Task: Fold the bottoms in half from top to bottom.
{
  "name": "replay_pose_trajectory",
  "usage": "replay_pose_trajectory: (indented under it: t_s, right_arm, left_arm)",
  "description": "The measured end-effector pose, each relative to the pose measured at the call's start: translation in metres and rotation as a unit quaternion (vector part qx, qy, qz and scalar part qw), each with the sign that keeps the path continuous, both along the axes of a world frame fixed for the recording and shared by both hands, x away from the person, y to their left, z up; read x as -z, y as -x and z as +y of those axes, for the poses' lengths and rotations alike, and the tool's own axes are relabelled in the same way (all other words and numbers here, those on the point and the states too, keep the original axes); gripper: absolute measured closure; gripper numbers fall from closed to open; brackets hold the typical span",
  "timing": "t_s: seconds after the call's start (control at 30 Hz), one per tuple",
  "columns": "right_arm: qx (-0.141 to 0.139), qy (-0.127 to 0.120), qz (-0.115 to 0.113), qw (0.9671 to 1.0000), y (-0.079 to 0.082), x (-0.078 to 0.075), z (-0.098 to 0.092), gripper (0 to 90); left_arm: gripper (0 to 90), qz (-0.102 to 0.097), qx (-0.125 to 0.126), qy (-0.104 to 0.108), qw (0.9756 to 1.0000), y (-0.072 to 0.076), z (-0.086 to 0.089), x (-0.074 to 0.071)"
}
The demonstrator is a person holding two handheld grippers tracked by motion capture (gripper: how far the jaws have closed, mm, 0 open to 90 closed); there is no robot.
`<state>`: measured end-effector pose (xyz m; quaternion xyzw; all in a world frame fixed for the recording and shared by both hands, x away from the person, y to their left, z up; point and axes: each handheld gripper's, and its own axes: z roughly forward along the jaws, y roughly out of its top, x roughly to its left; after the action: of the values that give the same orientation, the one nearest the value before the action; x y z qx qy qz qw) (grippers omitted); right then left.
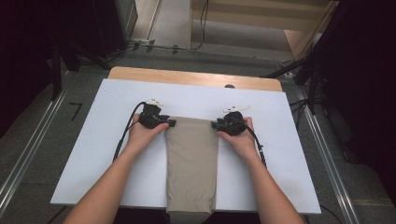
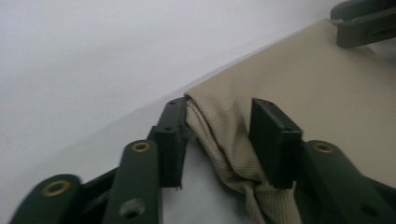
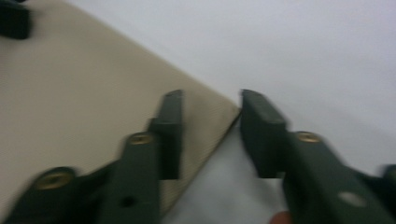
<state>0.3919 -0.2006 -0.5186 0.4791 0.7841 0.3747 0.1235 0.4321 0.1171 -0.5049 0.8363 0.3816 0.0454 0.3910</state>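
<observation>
- Two grippers sit at the far end of a folded piece of beige cloth (image 1: 192, 158), one at each far corner, and I watch them from above and along their own jaws.
- I see the cloth lying flat as a long strip down the middle of the white board (image 1: 84, 154); its near end hangs over the board's near edge.
- My left gripper (image 1: 164, 122) is at the cloth's far left corner, with the person's left hand (image 1: 142, 133) wrapped around it.
- In the left gripper view the corner is bunched between the two black pads (image 2: 273, 140). One pad lies on top of the fabric and the other stands against the folded edge, so I read this as gripping the cloth corner.
- My right gripper (image 1: 218, 124) is at the far right corner, carried by the right hand (image 1: 240, 135).
- The right gripper view is blurred. The cloth corner lies between the jaws and one pad (image 3: 170, 133) rests on the fabric, but a strip of white board shows between the corner's tip and the other pad, so I take these jaws as partly closed and not yet pinching.
- Both cables trail back along the forearms towards the near edge.
- Beyond the white board, a band of wooden tabletop (image 1: 187, 77) shows at the far side.
</observation>
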Motion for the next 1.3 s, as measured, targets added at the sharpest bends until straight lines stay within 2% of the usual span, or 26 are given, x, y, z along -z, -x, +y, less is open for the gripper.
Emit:
replay_pose_trajectory:
  t_s: [0.1,0.17,0.23,0.33,0.47,0.53,0.8,0.93,0.97,1.0,1.03,1.07,1.1,1.17,1.23,1.3]
  right_arm:
    - [-0.019,-0.006,0.011,0.9997,0.001,-0.001,0.003,82.0]
    - [-0.022,0.008,0.007,0.9997,0.002,-0.004,0.005,85.1]
    - [-0.024,0.012,0.001,0.9996,0.001,-0.007,0.005,86.3]
    - [-0.018,-0.005,-0.01,0.9998,-0.004,-0.016,0.002,86.7]
    - [-0.009,0.008,-0.038,0.9992,-0.014,-0.036,0.001,86.7]
    - [-0.002,0.005,-0.052,0.9986,-0.021,-0.048,-0.001,86.7]
    - [0.022,0.006,-0.098,0.9949,-0.048,-0.088,-0.004,87.2]
    - [0.041,-0.003,-0.1,0.9941,-0.062,-0.099,-0.004,84.5]
    - [0.058,-0.009,-0.099,0.9933,-0.067,-0.1,-0.006,65.3]
    - [0.067,-0.007,-0.094,0.9932,-0.071,-0.101,-0.006,45.6]
    - [0.07,-0.009,-0.079,0.9943,-0.075,-0.102,-0.008,36.4]
    - [0.063,-0.016,-0.074,0.9951,-0.076,-0.103,-0.011,36.2]
    - [0.056,-0.02,-0.078,0.9951,-0.073,-0.106,-0.013,33.6]
    - [0.06,-0.019,-0.088,0.9941,-0.066,-0.108,-0.017,28.8]
    - [0.052,-0.028,-0.09,0.9942,-0.057,-0.108,-0.019,26.0]
    - [0.037,-0.031,-0.094,0.9944,-0.045,-0.105,-0.018,22.8]
  left_arm:
    - [77.2,0.005,0.011,-0.004,0.9999,-0.001,0.0,0.0]
    - [86.2,-0.002,0.015,-0.007,0.9999,-0.001,0.0,-0.002]
    - [87.5,-0.016,0.016,-0.01,0.9997,-0.002,-0.003,-0.006]
    - [87.9,-0.026,0.018,0.0,0.9995,-0.009,-0.004,-0.02]
    - [88.0,-0.049,0.01,0.012,0.9987,-0.023,-0.005,-0.041]
    - [87.9,-0.063,0.005,0.023,0.9978,-0.031,-0.005,-0.05]
    - [88.0,-0.097,-0.021,0.038,0.9944,-0.061,-0.009,-0.078]
    - [87.4,-0.109,-0.038,0.047,0.9922,-0.075,-0.011,-0.088]
    - [78.8,-0.118,-0.05,0.048,0.9906,-0.076,-0.012,-0.089]
    - [63.4,-0.124,-0.067,0.049,0.9888,-0.078,-0.011,-0.09]
    - [57.2,-0.121,-0.065,0.061,0.9886,-0.078,-0.008,-0.09]
    - [54.4,-0.119,-0.069,0.069,0.9881,-0.078,-0.005,-0.092]
    - [43.6,-0.116,-0.076,0.071,0.9878,-0.077,-0.003,-0.092]
    - [24.3,-0.095,-0.068,0.082,0.9897,-0.075,0.002,-0.089]
    - [16.3,-0.084,-0.054,0.09,0.991,-0.069,0.006,-0.084]
    - [13.7,-0.077,-0.039,0.11,0.9901,-0.06,0.009,-0.08]
